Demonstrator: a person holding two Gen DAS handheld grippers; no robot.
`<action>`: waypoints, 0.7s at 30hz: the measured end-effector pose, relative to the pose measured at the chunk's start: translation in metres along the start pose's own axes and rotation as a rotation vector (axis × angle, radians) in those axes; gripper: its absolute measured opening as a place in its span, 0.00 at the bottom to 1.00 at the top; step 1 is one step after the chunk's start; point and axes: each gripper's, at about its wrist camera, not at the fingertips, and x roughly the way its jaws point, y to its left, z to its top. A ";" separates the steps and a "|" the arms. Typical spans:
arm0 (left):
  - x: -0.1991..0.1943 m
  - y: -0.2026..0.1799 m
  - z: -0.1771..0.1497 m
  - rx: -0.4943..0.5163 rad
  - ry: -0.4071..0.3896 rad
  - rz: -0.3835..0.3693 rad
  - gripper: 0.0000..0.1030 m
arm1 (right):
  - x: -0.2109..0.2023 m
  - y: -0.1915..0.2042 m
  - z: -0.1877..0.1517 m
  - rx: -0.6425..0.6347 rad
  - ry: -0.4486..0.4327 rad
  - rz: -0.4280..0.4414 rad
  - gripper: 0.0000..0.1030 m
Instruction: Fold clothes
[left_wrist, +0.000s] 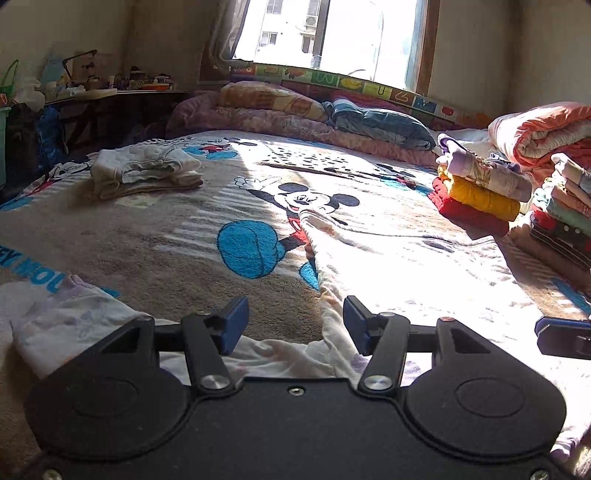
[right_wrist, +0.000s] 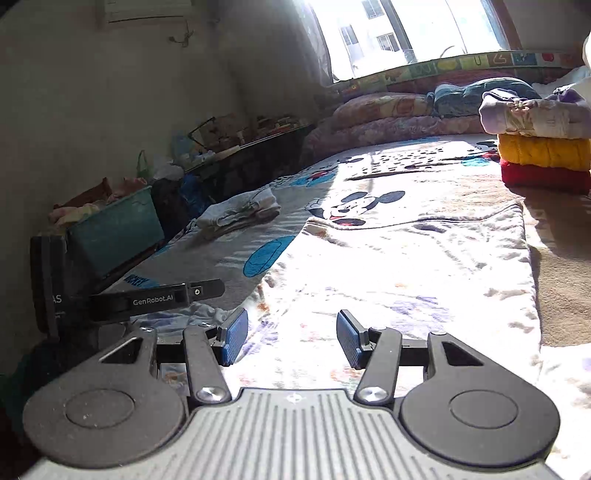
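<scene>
Across the near side of the bed lies a white printed garment (right_wrist: 406, 266), spread flat and sunlit (its pattern faint). Both the left gripper (left_wrist: 295, 325) and right gripper (right_wrist: 291, 338) hover over its near edge, jaws apart, holding nothing. Bare Mickey blanket (left_wrist: 166, 236) stretches leftward; folded stacks (left_wrist: 480, 188) sit right.

Two grippers over the bed: the left gripper (left_wrist: 295, 325) and the right gripper (right_wrist: 291, 338). One white garment (left_wrist: 406, 258) lies spread flat. One pale folded bundle (left_wrist: 144, 171) sits far left. One three-piece stack (left_wrist: 480, 188): purple, yellow, red. One taller folded pile (left_wrist: 565, 206).
</scene>
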 end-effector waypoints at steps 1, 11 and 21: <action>0.001 -0.010 0.001 0.030 -0.004 -0.007 0.54 | -0.005 -0.012 0.000 0.015 -0.011 -0.030 0.52; 0.028 -0.135 0.038 0.317 0.032 -0.228 0.44 | 0.000 -0.065 -0.004 0.002 0.033 -0.165 0.53; 0.152 -0.255 0.060 0.619 0.184 -0.255 0.12 | 0.005 -0.081 -0.013 -0.004 0.133 -0.197 0.52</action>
